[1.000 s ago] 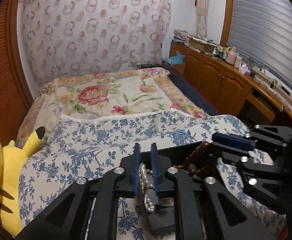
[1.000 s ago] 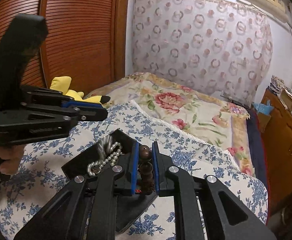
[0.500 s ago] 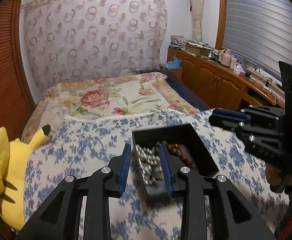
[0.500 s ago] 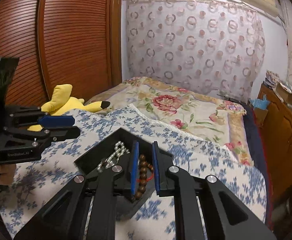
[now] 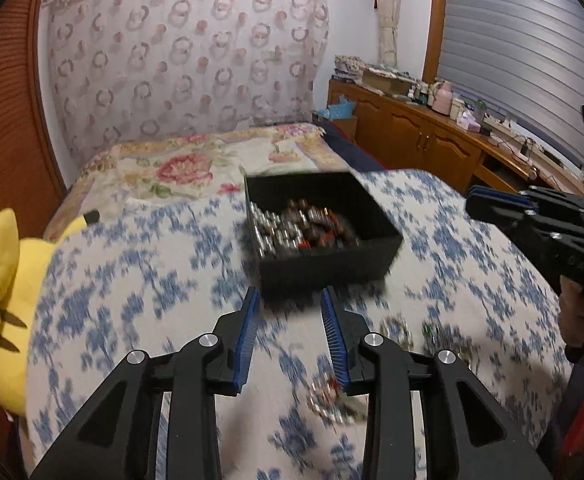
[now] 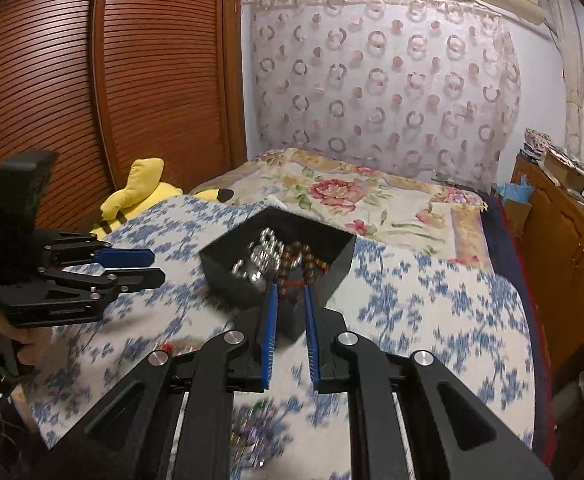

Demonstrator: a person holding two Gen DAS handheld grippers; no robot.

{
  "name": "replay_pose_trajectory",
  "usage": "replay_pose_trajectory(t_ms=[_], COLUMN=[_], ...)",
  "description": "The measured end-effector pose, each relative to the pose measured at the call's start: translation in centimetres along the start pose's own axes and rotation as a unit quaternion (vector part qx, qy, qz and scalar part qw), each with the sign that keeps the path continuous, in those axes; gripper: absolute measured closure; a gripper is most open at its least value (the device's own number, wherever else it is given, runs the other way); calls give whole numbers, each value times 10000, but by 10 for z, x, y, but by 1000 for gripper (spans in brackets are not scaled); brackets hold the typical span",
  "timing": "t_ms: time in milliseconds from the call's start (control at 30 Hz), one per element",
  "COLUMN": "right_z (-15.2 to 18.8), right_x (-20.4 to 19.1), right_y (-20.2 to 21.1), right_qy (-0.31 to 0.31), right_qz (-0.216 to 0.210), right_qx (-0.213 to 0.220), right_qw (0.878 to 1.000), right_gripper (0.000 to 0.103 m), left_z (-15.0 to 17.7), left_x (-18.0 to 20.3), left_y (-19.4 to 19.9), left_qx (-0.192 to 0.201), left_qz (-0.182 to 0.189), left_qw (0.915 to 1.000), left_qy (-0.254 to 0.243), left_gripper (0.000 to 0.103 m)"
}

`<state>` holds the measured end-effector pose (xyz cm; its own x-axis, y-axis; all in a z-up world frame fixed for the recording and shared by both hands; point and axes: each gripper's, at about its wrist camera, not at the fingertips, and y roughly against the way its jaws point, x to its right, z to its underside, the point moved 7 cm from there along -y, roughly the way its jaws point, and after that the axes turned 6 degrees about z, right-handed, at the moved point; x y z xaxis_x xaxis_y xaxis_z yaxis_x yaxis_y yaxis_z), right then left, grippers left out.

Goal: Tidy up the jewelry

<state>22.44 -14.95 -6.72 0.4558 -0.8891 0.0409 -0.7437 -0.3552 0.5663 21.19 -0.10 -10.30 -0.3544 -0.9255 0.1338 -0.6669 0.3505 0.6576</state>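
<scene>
A black box [image 5: 323,268] [image 6: 331,252] sits on the blue-flowered bedspread. A silver bead string [image 5: 276,228] [image 6: 260,252] and a brown bead string [image 5: 315,224] [image 6: 299,260] lie in it. My left gripper [image 5: 290,314] [image 6: 154,266] hovers short of the box's near wall, its jaws opening with nothing between them. My right gripper [image 6: 290,314] [image 5: 471,202] is also back from the box, its pads a narrow gap apart and bare. Blurred loose jewelry [image 5: 331,400] [image 6: 252,432] lies on the spread under the grippers.
A yellow plush toy [image 5: 4,300] [image 6: 144,188] lies at the bed's left edge by the slatted wardrobe door [image 6: 152,80]. A wooden cabinet [image 5: 431,148] with clutter runs along the right. A floral quilt [image 5: 180,168] covers the far bed.
Both grippers have pulled back from the black box. The left jaws opened and let go of the silver bead string. The brown beads left the right jaws and now lie in the box.
</scene>
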Motion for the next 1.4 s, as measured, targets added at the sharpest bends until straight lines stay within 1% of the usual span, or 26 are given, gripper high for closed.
replay_pose_trajectory(t_ms=[100,233,467,533,633,833,867,933,967,1000,1100,1200,1300,1400], right_z=[20,47,87,97,107,113,113,113,114,114,115,115,114,111], right_x=[-6,-12,-19,-20,-19,-17,-16,-14,-13,-12,-10,-10,-17,-31], right_y=[12,20,21,20,20,21,21,21,21,21,17,13,11,12], right_qy=[-84,-150,-193,-190,-311,-358,-363,-358,-350,-342,-289,-269,-194,-49], right_qz=[-23,-32,-13,21,-44,-67,-66,-60,-59,-53,-22,-37,-143,-322], right_qx=[-93,-265,-665,-755,-848,-890,-890,-906,-914,-927,-980,-1005,-1006,-974], right_qw=[9999,9995,9976,9970,9959,9954,9954,9952,9952,9951,9948,9946,9946,9947], right_gripper=[88,88,88,88,88,88,88,88,88,87,87,87,87,87], left_z=[19,32,42,43,42,42,42,42,42,42,42,43,43,46], left_x=[3,7,13,15,15,16,16,16,17,18,19,20,19,18], left_y=[-3,-8,-22,-27,-34,-48,-50,-52,-52,-52,-48,-39,-27,-20], left_qx=[-140,-305,-544,-615,-700,-884,-900,-900,-895,-900,-820,-710,-546,-477], left_qz=[98,204,364,359,373,372,362,353,423,466,340,340,305,311], left_qw=[9998,9993,9976,9972,9964,9949,9948,9948,9946,9943,9957,9966,9977,9980], left_qy=[41,114,231,242,287,327,323,313,317,325,258,256,270,290], left_gripper=[73,73,73,73,73,73,75,83,94,94,95,95,95,95])
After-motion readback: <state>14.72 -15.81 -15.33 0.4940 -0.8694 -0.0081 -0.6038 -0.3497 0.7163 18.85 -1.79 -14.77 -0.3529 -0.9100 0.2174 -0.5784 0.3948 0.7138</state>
